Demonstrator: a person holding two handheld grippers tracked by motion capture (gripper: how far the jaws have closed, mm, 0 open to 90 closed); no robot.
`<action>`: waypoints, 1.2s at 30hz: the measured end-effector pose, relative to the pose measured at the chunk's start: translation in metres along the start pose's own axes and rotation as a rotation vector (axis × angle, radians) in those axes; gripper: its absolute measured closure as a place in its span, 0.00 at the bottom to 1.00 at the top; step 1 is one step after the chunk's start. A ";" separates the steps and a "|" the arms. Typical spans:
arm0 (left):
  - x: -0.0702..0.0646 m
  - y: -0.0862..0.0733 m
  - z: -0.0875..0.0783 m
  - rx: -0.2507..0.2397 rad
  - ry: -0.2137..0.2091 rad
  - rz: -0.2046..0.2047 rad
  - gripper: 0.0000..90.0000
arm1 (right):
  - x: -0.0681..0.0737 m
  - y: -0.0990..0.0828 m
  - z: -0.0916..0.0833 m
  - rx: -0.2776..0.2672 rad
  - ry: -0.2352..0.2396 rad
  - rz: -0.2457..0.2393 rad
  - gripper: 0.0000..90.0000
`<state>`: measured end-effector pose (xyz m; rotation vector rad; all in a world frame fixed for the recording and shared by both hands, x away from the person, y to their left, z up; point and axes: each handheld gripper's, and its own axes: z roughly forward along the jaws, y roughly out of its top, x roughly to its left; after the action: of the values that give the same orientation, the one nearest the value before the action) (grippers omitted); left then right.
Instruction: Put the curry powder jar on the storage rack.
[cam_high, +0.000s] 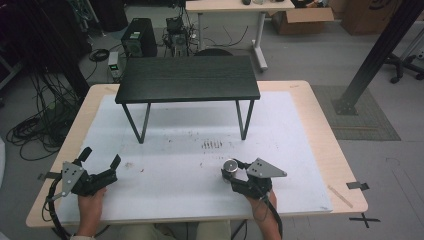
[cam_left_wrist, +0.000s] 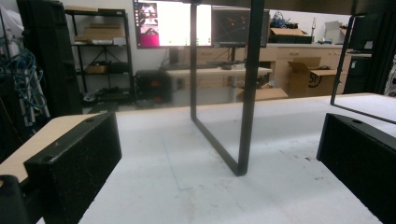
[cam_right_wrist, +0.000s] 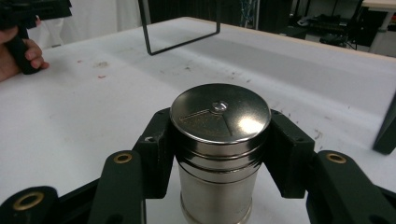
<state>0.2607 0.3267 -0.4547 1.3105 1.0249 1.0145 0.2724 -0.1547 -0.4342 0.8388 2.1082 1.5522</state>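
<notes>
A shiny metal canister (cam_high: 230, 167) with a flat lid stands upright on the white sheet, right of centre and near the front. My right gripper (cam_high: 231, 173) is shut on it. In the right gripper view both black pads press on the sides of the canister (cam_right_wrist: 219, 149), just under the lid. At the front left, my left gripper (cam_high: 102, 156) rests low over the sheet and is open. The left gripper view shows its two black jaws set wide apart, with only bare sheet between them.
A low black bench (cam_high: 187, 77) on thin metal legs stands at the back of the white sheet (cam_high: 165, 192); one leg frame (cam_left_wrist: 245, 93) lies straight ahead of the left gripper. Dark smudges (cam_high: 211, 145) mark the sheet's middle. The wooden tabletop edge (cam_high: 330, 150) runs round the sheet.
</notes>
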 end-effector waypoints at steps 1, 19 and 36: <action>0.000 0.000 0.000 0.000 0.000 0.000 0.00 | 0.000 0.002 0.000 -0.004 0.002 -0.001 0.54; 0.000 0.000 0.000 0.000 0.000 0.002 0.00 | 0.006 0.059 -0.011 -0.079 0.040 -0.053 0.54; 0.000 0.000 0.000 -0.002 0.000 0.001 0.00 | 0.006 0.122 -0.017 -0.095 0.083 -0.090 0.54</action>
<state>0.2606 0.3263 -0.4547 1.3099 1.0231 1.0161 0.2859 -0.1382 -0.3131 0.6485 2.0808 1.6513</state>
